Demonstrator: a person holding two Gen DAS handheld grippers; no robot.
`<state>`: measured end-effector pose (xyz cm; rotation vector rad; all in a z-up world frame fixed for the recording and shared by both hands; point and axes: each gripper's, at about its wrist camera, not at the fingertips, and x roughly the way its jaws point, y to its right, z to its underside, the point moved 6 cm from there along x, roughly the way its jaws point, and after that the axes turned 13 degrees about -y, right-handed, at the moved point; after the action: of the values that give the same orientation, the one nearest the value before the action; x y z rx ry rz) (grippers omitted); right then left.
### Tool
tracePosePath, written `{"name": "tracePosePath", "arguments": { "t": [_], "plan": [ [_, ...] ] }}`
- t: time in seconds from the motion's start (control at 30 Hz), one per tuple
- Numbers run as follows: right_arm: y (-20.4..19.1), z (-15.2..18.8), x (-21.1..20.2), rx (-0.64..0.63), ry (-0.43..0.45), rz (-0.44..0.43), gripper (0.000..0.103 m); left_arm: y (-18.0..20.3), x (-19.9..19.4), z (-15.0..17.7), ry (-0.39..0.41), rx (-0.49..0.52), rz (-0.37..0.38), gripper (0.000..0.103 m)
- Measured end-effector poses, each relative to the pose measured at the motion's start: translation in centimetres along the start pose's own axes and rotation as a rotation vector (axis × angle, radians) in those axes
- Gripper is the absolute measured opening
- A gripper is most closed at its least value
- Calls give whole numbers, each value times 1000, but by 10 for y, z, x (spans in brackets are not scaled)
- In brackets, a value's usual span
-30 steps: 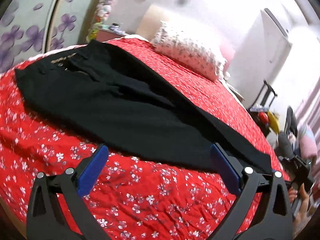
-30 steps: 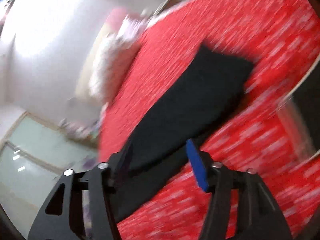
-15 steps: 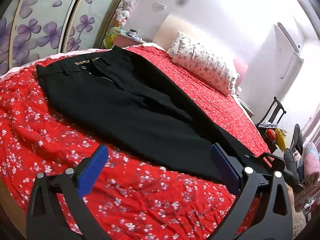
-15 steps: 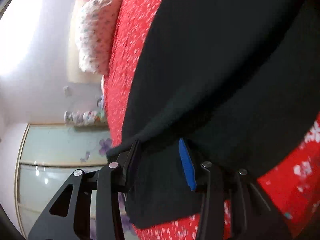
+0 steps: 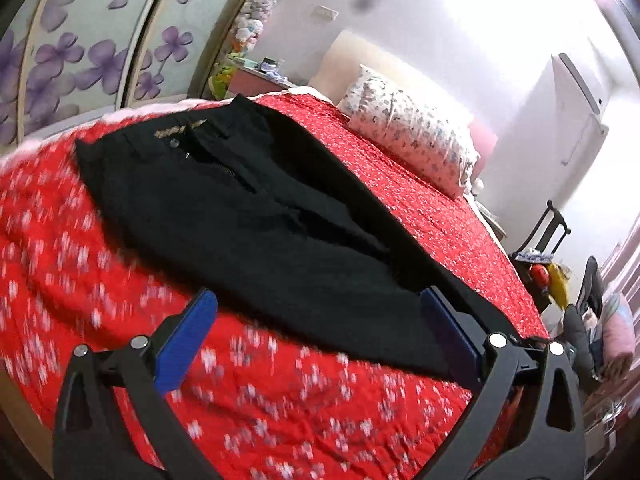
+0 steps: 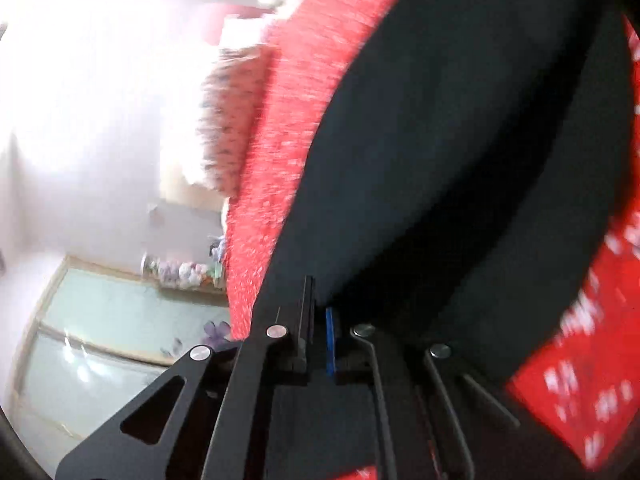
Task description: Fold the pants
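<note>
I see the black pants spread flat across the red floral bedspread, and I take them as my landmark. Their waistband, with a gold-lettered label and a button, lies at the end nearest the flower-painted wardrobe doors; the legs run away from there toward the foot of the bed.

My left gripper hangs over the bedspread at the near edge of the pants, about midway along the leg. Its jaws stand wide apart, with nothing between them; the blue pads frame the hem-side stretch of black cloth, and the right-hand pad overlaps the fabric's edge in the view.

My right gripper is down at the pants, with black fabric filling most of its camera. Its jaws are drawn close together, with only a thin slit between the dark finger and the blue pad, and a fold of the pants' black cloth appears pinched there. The view is motion-blurred, so I cannot tell which part of the leg it holds.

Beyond the pants, on the side away from my left gripper, a floral pillow lies at the head of the bed. Past the waistband stands a small shelf of plush toys.
</note>
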<state>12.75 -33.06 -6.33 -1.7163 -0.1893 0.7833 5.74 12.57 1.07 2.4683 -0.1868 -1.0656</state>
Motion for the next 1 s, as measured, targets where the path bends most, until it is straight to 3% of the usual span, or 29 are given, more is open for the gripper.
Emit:
{"name": "tracePosePath", "arguments": {
  "t": [0.17,0.23,0.4,0.47,0.6,0.7,0.83,0.9,0.93,0.97,1.0],
  "plan": [
    [-3,18,-7,-195,39,79,4,8,21,-74,3,46,5,101],
    [-6,22,-8,-243,56,100,4,6,41,-112,-9,52,-32,101],
    [-6,27,-5,-281,58,123,4,-20,121,-192,-142,2,-166,101],
    [-8,25,-2,-290,52,133,4,-37,166,-218,-237,-53,-235,101],
    [-8,23,9,-303,31,149,4,-50,221,-242,-308,-156,-304,101],
    [-9,25,11,-313,17,161,4,-53,252,-250,-323,-259,-286,101],
    [-10,25,13,-320,1,161,4,-60,296,-247,-452,-310,-434,101],
    [-10,26,15,-324,-3,161,4,-64,304,-243,-469,-313,-468,95],
    [-10,26,15,-325,-3,162,4,-66,307,-241,-468,-320,-451,78],
    [-11,26,16,-326,-4,162,4,-67,308,-239,-469,-327,-429,47],
    [-15,24,21,-327,-4,163,4,-68,307,-235,-474,-337,-385,30]
  ]
}}
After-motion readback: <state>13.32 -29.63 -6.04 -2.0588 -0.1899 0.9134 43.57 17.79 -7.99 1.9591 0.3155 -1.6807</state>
